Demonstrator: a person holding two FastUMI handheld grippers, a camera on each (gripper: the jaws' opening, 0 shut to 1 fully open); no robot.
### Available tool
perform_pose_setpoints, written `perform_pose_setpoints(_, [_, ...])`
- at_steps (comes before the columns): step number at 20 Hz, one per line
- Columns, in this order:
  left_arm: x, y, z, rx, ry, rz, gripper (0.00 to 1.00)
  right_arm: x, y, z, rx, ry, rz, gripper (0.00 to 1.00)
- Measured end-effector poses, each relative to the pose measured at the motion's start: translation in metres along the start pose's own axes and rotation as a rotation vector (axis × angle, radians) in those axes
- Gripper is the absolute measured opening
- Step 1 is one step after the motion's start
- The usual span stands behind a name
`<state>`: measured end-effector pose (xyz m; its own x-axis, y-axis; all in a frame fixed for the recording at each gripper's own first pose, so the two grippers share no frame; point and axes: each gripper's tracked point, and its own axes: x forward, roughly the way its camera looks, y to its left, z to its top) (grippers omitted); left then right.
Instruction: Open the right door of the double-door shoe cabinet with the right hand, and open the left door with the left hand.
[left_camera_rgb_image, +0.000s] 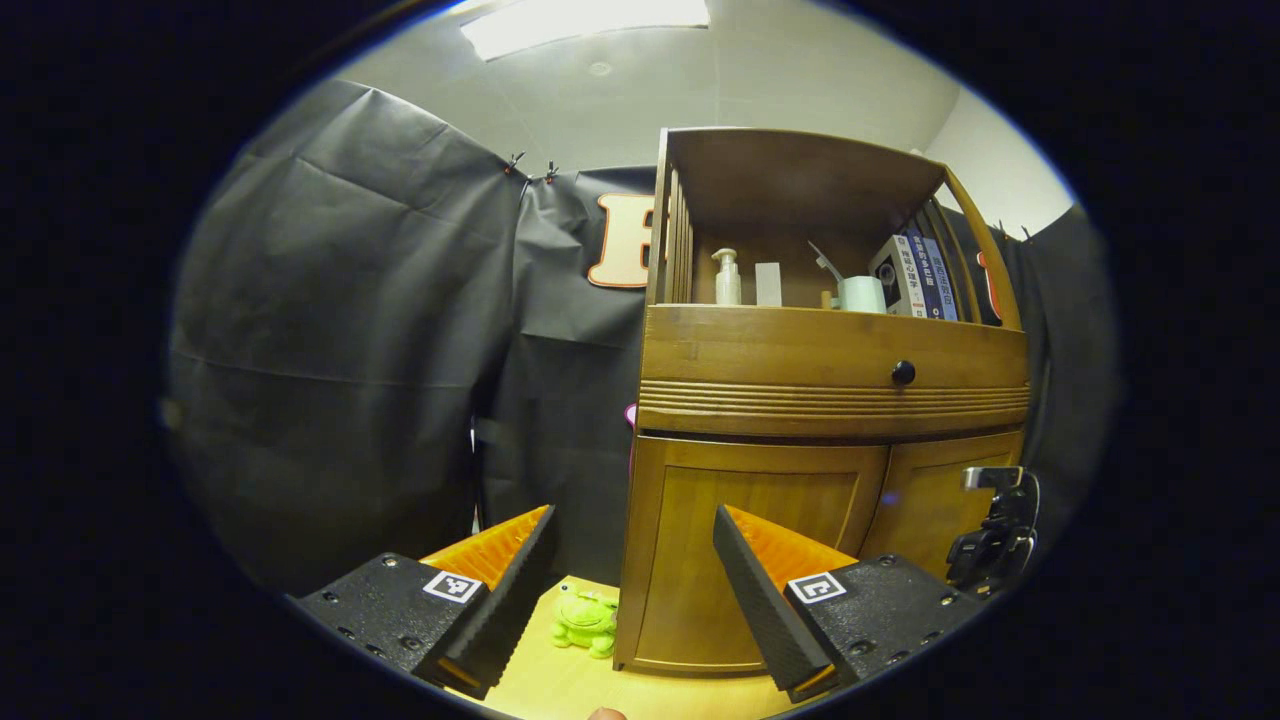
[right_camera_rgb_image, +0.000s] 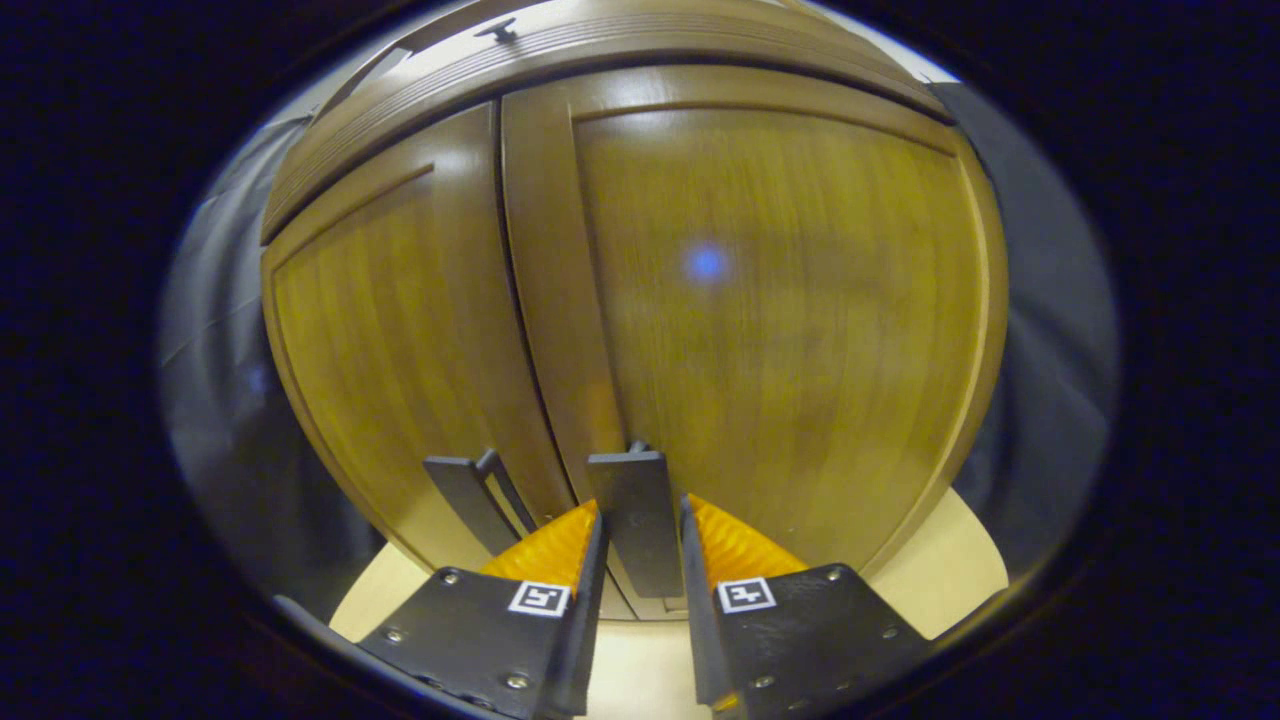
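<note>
The wooden shoe cabinet (left_camera_rgb_image: 830, 400) stands ahead in the left gripper view, with its left door (left_camera_rgb_image: 750, 560) and right door (left_camera_rgb_image: 930, 510) both closed. My left gripper (left_camera_rgb_image: 632, 512) hangs open and empty, well in front of the left door. My right gripper (left_camera_rgb_image: 1000, 530) is down at the right door. In the right gripper view, the right gripper (right_camera_rgb_image: 640, 505) is shut on the right door's dark handle (right_camera_rgb_image: 640, 540), one orange finger on each side. The left door's handle (right_camera_rgb_image: 470, 500) sits free beside it.
A drawer with a black knob (left_camera_rgb_image: 903, 373) runs above the doors. The open shelf on top holds a pump bottle (left_camera_rgb_image: 727, 278), a roll and books (left_camera_rgb_image: 920, 275). A green frog toy (left_camera_rgb_image: 587, 620) lies on the light floor left of the cabinet.
</note>
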<state>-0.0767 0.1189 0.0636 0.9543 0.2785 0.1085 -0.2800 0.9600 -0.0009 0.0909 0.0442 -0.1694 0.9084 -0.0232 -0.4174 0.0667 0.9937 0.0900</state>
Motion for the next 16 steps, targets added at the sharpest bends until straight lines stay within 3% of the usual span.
perform_pose_setpoints(1, [0.001,-0.001,-0.001,-0.004,0.004,-0.003,0.92,-0.009,-0.001,0.007,-0.019,-0.031,-0.012,0.32])
perform_pose_setpoints(2, [0.002,-0.002,-0.003,-0.008,0.007,-0.005,0.92,-0.006,-0.003,0.004,-0.056,-0.025,-0.020,0.25])
perform_pose_setpoints(4, [0.004,-0.005,-0.005,-0.017,0.016,-0.016,0.92,-0.003,-0.002,0.000,-0.062,-0.033,-0.031,0.29])
perform_pose_setpoints(6, [0.003,-0.006,-0.005,-0.022,0.016,-0.022,0.92,-0.003,-0.002,-0.001,-0.054,-0.030,-0.035,0.25])
perform_pose_setpoints(7, [0.002,-0.006,-0.005,-0.023,0.015,-0.023,0.92,-0.003,-0.003,-0.001,-0.064,-0.035,-0.039,0.29])
perform_pose_setpoints(10, [0.000,-0.005,-0.003,-0.026,0.015,-0.027,0.99,-0.005,-0.002,0.002,-0.071,-0.043,-0.047,0.29])
perform_pose_setpoints(13, [-0.006,-0.001,-0.001,-0.026,0.013,-0.025,0.91,-0.004,-0.003,0.002,-0.057,-0.057,-0.049,0.29])
perform_pose_setpoints(14, [-0.007,0.000,0.000,-0.026,0.012,-0.024,0.95,-0.003,-0.003,0.003,-0.057,-0.061,-0.053,0.29])
perform_pose_setpoints(16, [-0.011,0.001,0.001,-0.028,0.011,-0.027,0.95,-0.003,-0.004,0.003,-0.063,-0.060,-0.053,0.29])
